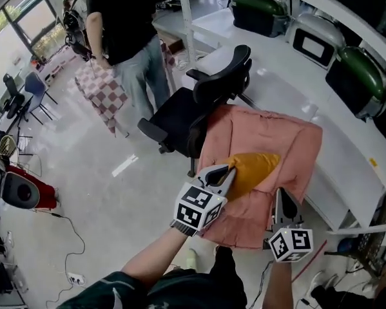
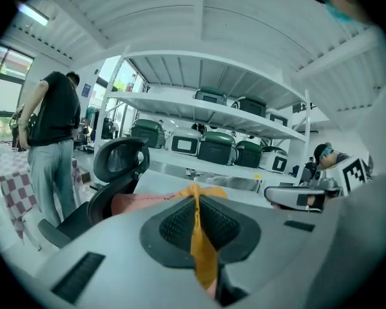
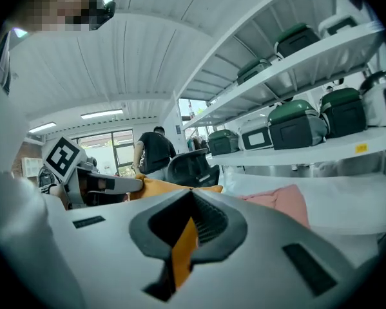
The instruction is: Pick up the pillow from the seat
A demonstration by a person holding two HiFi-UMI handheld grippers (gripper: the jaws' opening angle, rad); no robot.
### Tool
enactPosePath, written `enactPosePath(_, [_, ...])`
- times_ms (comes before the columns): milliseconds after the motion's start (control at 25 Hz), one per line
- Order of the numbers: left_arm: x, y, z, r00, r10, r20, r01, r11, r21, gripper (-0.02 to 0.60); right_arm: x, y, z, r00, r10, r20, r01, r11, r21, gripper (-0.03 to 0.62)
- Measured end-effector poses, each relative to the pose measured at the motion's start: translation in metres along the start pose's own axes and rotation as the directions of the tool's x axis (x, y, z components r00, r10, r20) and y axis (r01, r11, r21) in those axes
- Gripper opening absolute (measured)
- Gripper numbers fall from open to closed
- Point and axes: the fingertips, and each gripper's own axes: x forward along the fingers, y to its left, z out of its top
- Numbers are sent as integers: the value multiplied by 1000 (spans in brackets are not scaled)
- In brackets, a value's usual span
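An orange pillow (image 1: 252,167) lies on a seat draped in a pink cover (image 1: 270,131). My left gripper (image 1: 227,171) is shut on the pillow's left edge; in the left gripper view a strip of orange fabric (image 2: 203,253) runs between its closed jaws (image 2: 196,216). My right gripper (image 1: 278,196) holds the pillow's near right corner. The right gripper view shows orange cloth (image 3: 182,248) pinched in that gripper (image 3: 191,221). Each gripper also shows in the other's view, the right one (image 2: 308,196) and the left one (image 3: 99,183).
A black office chair (image 1: 199,98) stands just behind the pink seat. A person in a black top (image 1: 125,24) stands farther back on the left. White shelving with green-lidded appliances (image 1: 350,69) runs along the right. Cables lie on the floor at left.
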Motion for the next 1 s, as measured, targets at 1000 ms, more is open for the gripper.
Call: enactPosePath(1000, [-151, -54, 142, 956, -60, 286, 57, 998, 18, 17, -86, 67, 146, 967, -50, 250, 87, 986, -142, 2])
